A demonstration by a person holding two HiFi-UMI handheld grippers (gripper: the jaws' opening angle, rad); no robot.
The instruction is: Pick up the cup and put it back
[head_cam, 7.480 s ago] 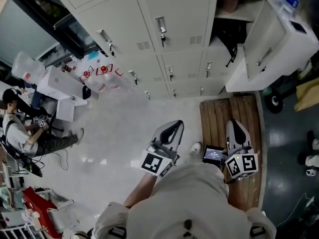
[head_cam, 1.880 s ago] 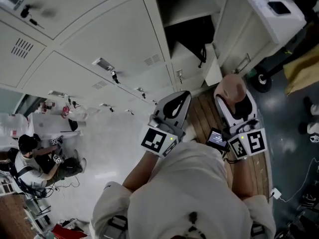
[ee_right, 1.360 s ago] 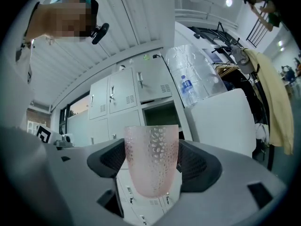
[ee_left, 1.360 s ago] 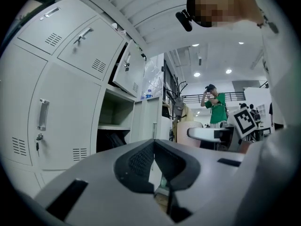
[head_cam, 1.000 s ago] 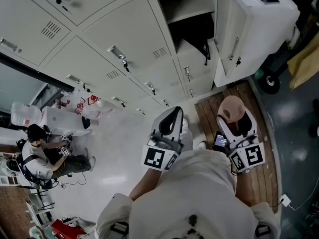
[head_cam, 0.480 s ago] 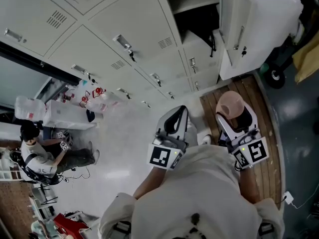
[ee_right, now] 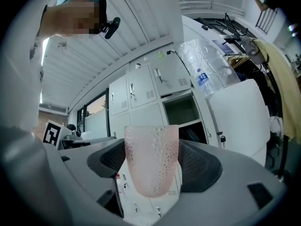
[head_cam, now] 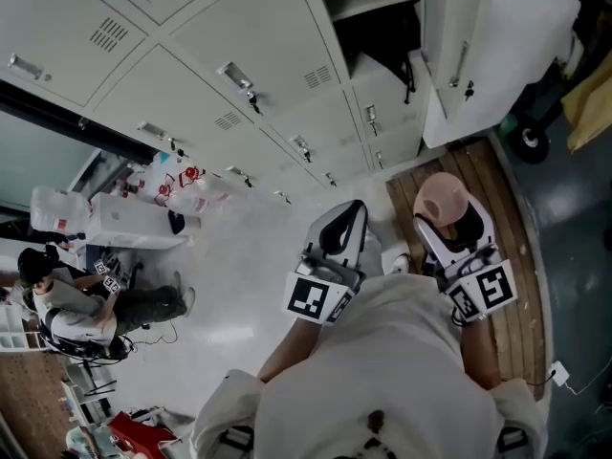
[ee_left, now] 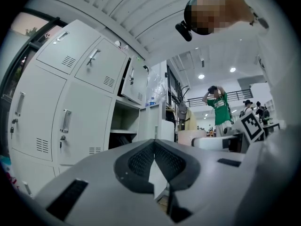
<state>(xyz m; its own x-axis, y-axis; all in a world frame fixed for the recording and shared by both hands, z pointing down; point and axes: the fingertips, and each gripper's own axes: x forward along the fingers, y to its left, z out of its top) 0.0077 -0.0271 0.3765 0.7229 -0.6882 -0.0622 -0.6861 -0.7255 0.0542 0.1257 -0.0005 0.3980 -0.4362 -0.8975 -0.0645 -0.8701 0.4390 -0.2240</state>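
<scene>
Pink translucent dimpled plastic cup [ee_right: 151,157] clamped between jaws of right gripper [head_cam: 449,220], held in air, touching no surface. Cup's long axis upright in right gripper view, mouth at top. Open locker compartment with dark interior [head_cam: 375,29] lies at 11 o'clock from cup in head view, well apart. Left gripper [head_cam: 337,232] beside it at 9 o'clock, jaws meeting at tips, nothing between. Judged: return rests on right gripper alone.

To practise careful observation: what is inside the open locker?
Below the shelf of the open locker sits a dark bag with a hanging strap. The compartment above the shelf looks bare. Behind the bag all is shadow, so anything there stays unseen.
</scene>
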